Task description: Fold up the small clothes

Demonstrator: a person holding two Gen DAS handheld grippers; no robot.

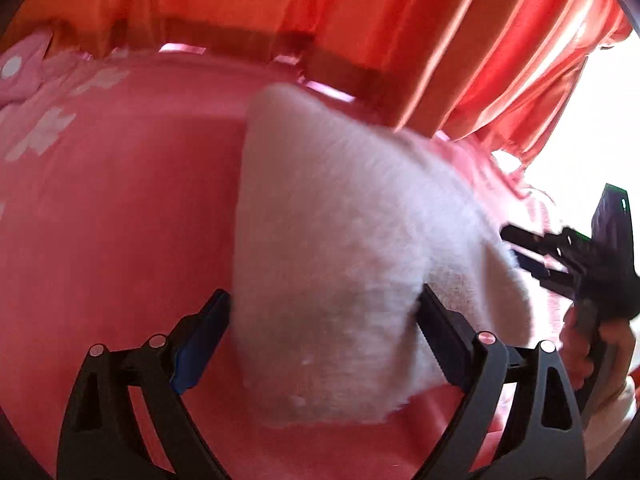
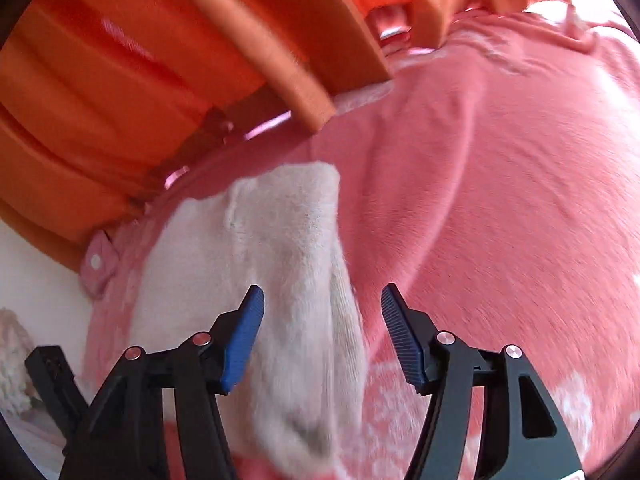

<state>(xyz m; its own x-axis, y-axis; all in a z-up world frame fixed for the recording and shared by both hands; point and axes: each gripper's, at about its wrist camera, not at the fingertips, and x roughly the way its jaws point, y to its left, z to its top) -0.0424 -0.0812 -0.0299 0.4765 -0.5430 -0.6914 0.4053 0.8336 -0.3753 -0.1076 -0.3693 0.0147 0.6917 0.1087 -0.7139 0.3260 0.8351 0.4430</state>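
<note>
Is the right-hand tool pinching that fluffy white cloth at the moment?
No: the right gripper has its blue fingers spread wide, with the white cloth lying loose between them on the pink blanket.

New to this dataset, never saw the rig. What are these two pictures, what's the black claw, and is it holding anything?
No robot: a person carries a two-finger gripper in each hand, with a fisheye camera looking along the fingers. The left wrist view shows the left gripper open around a fluffy white garment lying on a pink blanket. The right gripper shows at that picture's right edge. The right wrist view shows the same garment under its open fingers. Nothing looks gripped. Orange curtains hang behind.
</note>
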